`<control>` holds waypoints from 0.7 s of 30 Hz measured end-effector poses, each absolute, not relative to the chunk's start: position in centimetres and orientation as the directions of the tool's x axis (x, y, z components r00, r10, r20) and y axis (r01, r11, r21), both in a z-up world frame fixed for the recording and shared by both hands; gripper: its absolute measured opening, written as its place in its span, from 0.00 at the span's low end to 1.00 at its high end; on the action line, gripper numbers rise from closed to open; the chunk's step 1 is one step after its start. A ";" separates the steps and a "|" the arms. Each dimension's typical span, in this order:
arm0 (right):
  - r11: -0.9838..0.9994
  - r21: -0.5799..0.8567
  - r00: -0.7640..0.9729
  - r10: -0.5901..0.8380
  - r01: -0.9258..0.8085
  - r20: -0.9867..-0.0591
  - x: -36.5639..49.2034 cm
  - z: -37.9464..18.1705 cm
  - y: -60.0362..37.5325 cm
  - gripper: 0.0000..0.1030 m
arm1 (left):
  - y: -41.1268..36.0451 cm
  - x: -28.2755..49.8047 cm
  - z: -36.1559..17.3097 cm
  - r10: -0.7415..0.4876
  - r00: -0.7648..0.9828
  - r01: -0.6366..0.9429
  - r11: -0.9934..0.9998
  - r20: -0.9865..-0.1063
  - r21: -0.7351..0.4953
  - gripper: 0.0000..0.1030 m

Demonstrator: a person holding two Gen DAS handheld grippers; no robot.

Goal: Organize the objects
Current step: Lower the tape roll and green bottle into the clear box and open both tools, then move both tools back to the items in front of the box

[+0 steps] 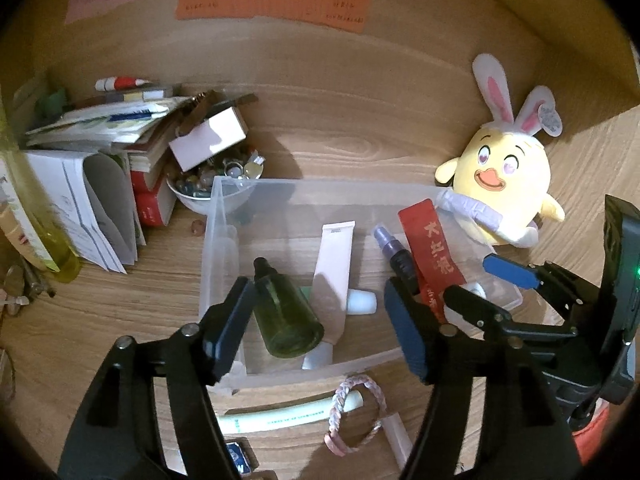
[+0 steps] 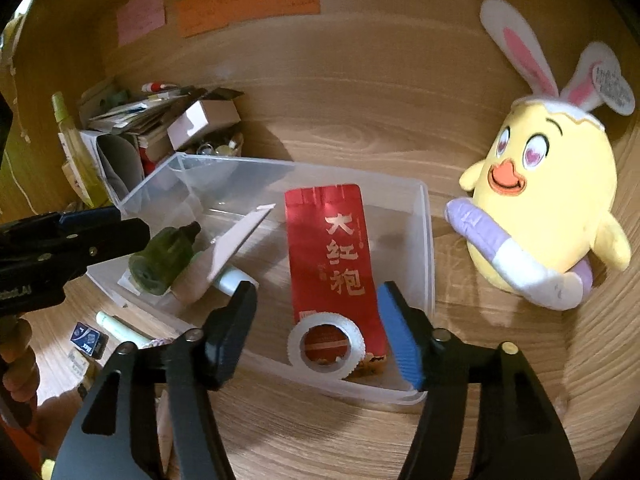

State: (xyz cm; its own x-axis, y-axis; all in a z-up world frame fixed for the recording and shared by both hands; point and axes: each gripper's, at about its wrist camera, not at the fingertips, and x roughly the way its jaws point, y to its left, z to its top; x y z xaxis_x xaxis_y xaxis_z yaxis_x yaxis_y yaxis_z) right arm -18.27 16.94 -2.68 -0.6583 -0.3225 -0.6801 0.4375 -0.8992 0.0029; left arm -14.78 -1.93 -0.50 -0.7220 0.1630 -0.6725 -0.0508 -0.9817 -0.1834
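— While we hover both tools over the clear bin (image 2: 427,240), our left hand-held gripper (image 1: 320,316) stands open, nothing pressed between its pads; the green bottle (image 1: 286,316) lies just beside its left finger.

— And our right hand-held gripper (image 2: 318,316) is open too, with the white tape roll (image 2: 326,344) lying between its fingers, not pinched.

— We see the roll resting on the red packet (image 2: 332,264) inside the bin, alongside a pink tube (image 2: 236,248).

— Outside, on the table (image 2: 360,128), we have the yellow plush chick (image 2: 548,208) to the right, and a braided bracelet (image 1: 356,416) near the bin's front wall.

— Books and papers (image 1: 100,152) are heaped at the far left.
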 end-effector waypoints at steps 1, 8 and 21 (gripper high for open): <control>-0.899 0.000 -0.661 -0.322 0.438 -0.678 -18.2 -2.6 16.8 0.65 | -1.9 -14.6 -0.4 0.160 -0.724 -0.052 -0.982 -0.671 -0.179 0.68; -0.890 0.018 -0.670 -0.355 0.455 -0.651 -16.9 -1.0 17.1 0.74 | -1.2 -12.8 1.1 0.142 -0.751 -0.063 -0.988 -0.645 -0.144 0.81; -0.883 0.016 -0.703 -0.384 0.469 -0.598 -13.1 1.2 18.0 0.82 | -1.8 -9.4 2.2 0.132 -0.760 -0.054 -0.989 -0.636 -0.141 0.94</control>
State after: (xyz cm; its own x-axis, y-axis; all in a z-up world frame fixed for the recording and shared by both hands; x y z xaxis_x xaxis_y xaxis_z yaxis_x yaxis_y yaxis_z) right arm -13.06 18.00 1.18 -0.7035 -0.3843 -0.5978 0.4689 -0.8831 0.0159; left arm -9.44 -1.79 2.23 -0.7603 0.1323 -0.6360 -0.0543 -0.9885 -0.1408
